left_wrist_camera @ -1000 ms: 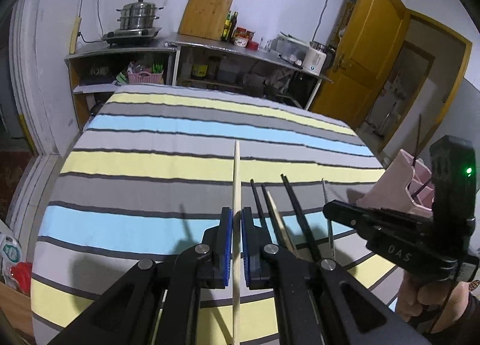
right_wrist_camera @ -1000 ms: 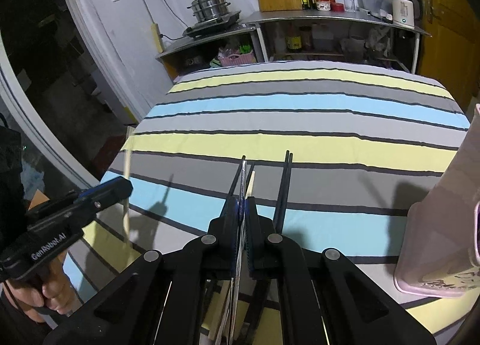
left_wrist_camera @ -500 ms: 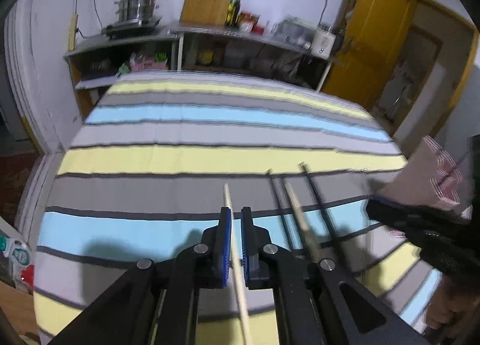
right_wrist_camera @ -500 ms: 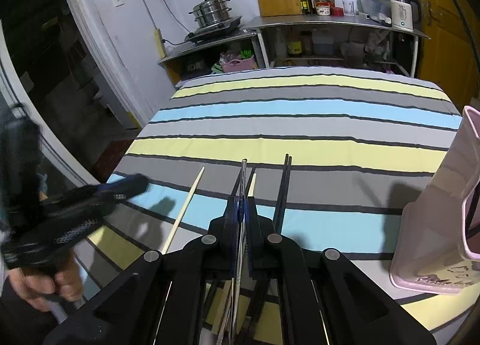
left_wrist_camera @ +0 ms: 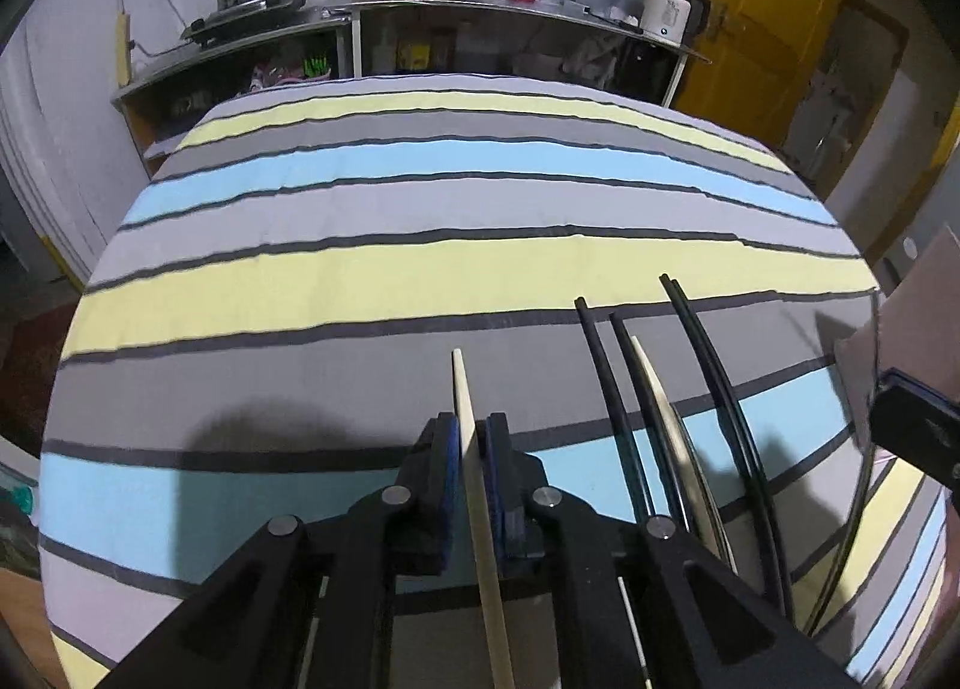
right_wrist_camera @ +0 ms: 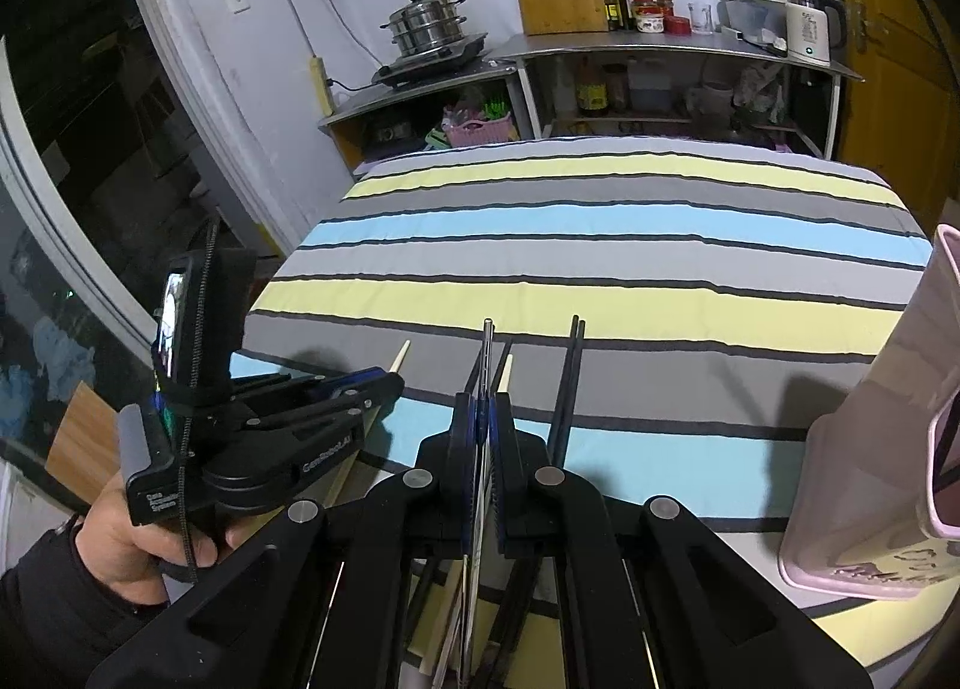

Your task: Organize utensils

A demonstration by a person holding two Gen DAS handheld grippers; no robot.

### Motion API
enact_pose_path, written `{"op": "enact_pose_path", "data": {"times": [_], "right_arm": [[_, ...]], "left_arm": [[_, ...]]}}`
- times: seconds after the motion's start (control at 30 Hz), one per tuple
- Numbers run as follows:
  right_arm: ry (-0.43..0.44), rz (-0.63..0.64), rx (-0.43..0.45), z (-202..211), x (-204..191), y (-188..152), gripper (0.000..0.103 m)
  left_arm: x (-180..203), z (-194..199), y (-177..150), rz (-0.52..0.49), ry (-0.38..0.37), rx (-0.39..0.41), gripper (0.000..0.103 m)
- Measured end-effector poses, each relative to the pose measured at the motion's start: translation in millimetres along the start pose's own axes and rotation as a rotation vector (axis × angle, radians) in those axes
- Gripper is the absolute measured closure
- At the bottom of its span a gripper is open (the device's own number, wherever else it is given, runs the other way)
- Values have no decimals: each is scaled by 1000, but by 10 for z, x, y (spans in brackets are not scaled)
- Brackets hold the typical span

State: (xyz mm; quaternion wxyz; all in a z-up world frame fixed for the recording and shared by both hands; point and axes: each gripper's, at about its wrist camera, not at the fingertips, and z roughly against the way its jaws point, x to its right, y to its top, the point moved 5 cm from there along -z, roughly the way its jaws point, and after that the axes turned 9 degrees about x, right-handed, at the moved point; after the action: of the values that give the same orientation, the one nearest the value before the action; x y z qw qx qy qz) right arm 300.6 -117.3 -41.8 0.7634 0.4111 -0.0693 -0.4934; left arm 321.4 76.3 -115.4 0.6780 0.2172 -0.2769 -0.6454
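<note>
My left gripper (left_wrist_camera: 473,437) is shut on a pale wooden chopstick (left_wrist_camera: 465,389) that points forward over the striped tablecloth (left_wrist_camera: 420,281). To its right lie several black chopsticks (left_wrist_camera: 606,383) and another wooden chopstick (left_wrist_camera: 657,389) on the cloth. My right gripper (right_wrist_camera: 483,413) is shut on a thin metal utensil (right_wrist_camera: 487,353). The left gripper also shows in the right wrist view (right_wrist_camera: 384,383) at the left, with its chopstick tip (right_wrist_camera: 401,353) sticking out. A pink utensil holder (right_wrist_camera: 882,449) stands at the right.
Black chopsticks (right_wrist_camera: 567,383) and a wooden chopstick tip (right_wrist_camera: 506,374) lie beside the right gripper. A metal shelf with pots, bottles and a kettle (right_wrist_camera: 600,59) stands beyond the table. A yellow door (left_wrist_camera: 774,29) is at the far right.
The left gripper has moved right and lower with its wooden chopstick, closer to the chopsticks on the cloth. The right gripper has hardly moved.
</note>
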Motion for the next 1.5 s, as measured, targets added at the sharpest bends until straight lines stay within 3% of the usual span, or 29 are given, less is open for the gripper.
{"op": "enact_pose_path", "data": {"times": [0.2,0.57,0.93,1.2,1.5], "right_arm": [[-2,0,18,112,-32,13,99],[-3,1,91,522,-78,149,99],[-10,9,176,1052,-133,260,99],[-26,-2,248,1486,-39,367,99],[-114,-49,361,2132,418,585,99]], "left_arm": [[2,156,79,22,-19,29,97],[88,1295,418,52,-107,237,97],[344,1969,564,37,-164,316,98],[786,2325,722,13,-253,348,98],[1605,2447,1014,-39,-377,366,98]]}}
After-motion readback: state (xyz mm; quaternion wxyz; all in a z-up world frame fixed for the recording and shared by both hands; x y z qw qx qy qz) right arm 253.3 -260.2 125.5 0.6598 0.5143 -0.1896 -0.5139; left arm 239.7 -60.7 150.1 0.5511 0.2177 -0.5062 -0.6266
